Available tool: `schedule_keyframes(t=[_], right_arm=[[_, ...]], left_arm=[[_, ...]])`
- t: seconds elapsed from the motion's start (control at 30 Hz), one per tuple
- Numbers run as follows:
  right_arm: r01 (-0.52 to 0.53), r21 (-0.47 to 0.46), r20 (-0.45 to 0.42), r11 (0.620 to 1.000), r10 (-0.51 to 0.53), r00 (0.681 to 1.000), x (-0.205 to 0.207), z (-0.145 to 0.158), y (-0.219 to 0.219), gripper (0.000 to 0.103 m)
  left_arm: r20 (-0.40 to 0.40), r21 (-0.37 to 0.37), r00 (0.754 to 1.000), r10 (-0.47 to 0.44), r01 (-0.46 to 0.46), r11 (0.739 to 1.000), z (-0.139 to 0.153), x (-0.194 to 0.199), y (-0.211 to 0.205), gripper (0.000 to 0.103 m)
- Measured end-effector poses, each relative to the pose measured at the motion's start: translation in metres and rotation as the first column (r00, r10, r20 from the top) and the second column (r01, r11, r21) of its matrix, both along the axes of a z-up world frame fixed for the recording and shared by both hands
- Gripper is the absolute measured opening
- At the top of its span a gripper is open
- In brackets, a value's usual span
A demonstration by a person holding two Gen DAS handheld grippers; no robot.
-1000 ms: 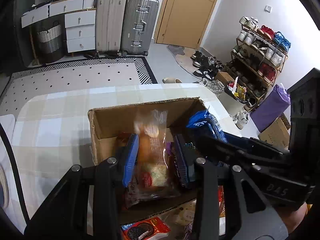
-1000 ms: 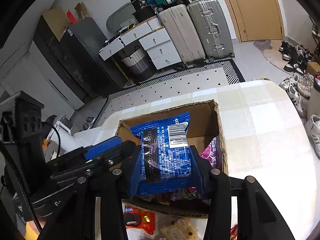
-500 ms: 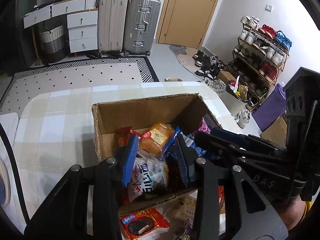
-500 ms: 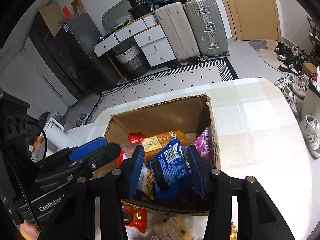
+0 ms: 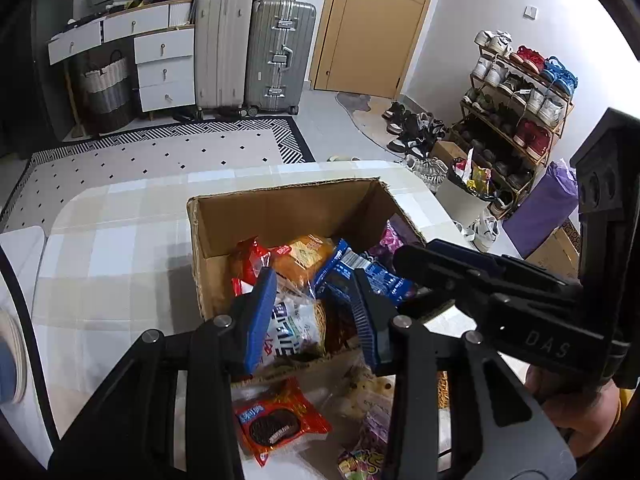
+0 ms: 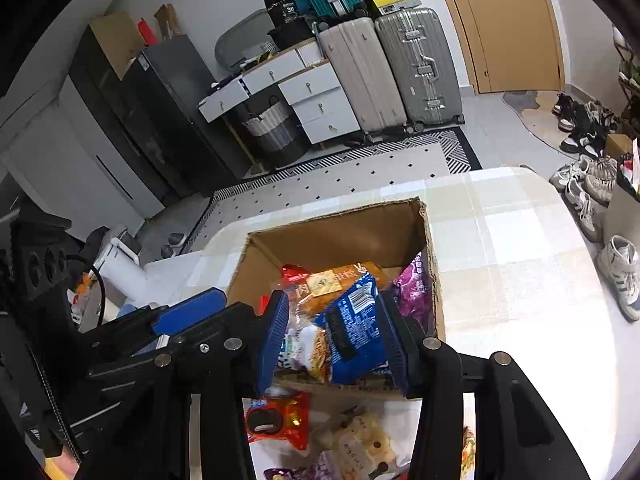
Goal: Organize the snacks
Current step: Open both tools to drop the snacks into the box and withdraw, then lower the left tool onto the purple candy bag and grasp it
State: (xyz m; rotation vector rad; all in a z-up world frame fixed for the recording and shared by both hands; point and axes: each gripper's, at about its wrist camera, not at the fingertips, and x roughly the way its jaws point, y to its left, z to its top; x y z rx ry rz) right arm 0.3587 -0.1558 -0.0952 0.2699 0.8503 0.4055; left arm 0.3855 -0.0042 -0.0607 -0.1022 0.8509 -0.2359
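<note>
Behind the checked table point(image 5: 108, 248), the left wrist view shows two suitcases point(image 5: 256, 52), a white drawer unit, a tan door and a loaded shoe rack point(image 5: 520, 92). On the table stands an open cardboard box point(image 5: 280, 208) packed with snacks — a red packet, an orange packet point(image 5: 304, 256), a blue packet point(image 5: 360, 272) and a white noodle pack point(image 5: 292, 320). The left gripper point(image 5: 314, 314) hangs over the box's near edge, its blue pads parted with nothing pinched between them. A red cookie packet point(image 5: 280, 424) lies on the table just outside the box, and the right gripper point(image 5: 472, 276) reaches in from the right, a hand point(image 5: 576, 404) behind it. From the right wrist view the same box point(image 6: 340, 232) sits ahead; the right gripper point(image 6: 334, 340) frames the blue packet point(image 6: 352, 328) lying inside the box, its pads spread and released — a gap shows on the left side. Loose snacks, among them the cookie packet point(image 6: 280, 420), lie on the table near the box, and the left gripper point(image 6: 188, 312) shows at the left.
</note>
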Motion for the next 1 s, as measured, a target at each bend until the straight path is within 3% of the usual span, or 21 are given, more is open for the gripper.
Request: schedule_keyframes(t=[0.33, 0.7, 0.77, 0.83, 0.9, 1.0], right_arm=[[-0.015, -0.019, 0.103, 1.0, 0.017, 0.995, -0.052, 0.037, -0.008, 0.046], [-0.058, 0.024, 0.219, 0.998, 0.052, 0.974, -0.143, 0.084, -0.02, 0.049], [-0.065, 0.032, 0.236, 0.997, 0.055, 0.97, -0.158, 0.089, -0.022, 0.049], [-0.073, 0.028, 0.263, 0.997, 0.063, 0.963, -0.176, 0.095, -0.023, 0.053], [-0.085, 0.019, 0.302, 0.996, 0.076, 0.95, -0.198, 0.101, -0.026, 0.07], [-0.098, 0.045, 0.343, 0.994, 0.077, 0.936, -0.225, 0.105, -0.032, 0.077]], left_arm=[[0.06, -0.031, 0.998, 0.01, -0.008, 0.999, 0.04, -0.053, 0.007, 0.035], [0.202, -0.005, 0.979, 0.001, 0.0, 1.0, 0.099, -0.153, -0.004, 0.063], [0.233, -0.017, 0.972, 0.031, -0.028, 0.999, 0.109, -0.175, 0.0, 0.063], [0.252, -0.041, 0.965, 0.071, -0.063, 0.997, 0.118, -0.194, 0.006, 0.069], [0.248, -0.067, 0.965, 0.086, -0.072, 0.995, 0.124, -0.215, 0.012, 0.073], [0.266, -0.066, 0.958, 0.102, -0.088, 0.994, 0.127, -0.244, 0.016, 0.078]])
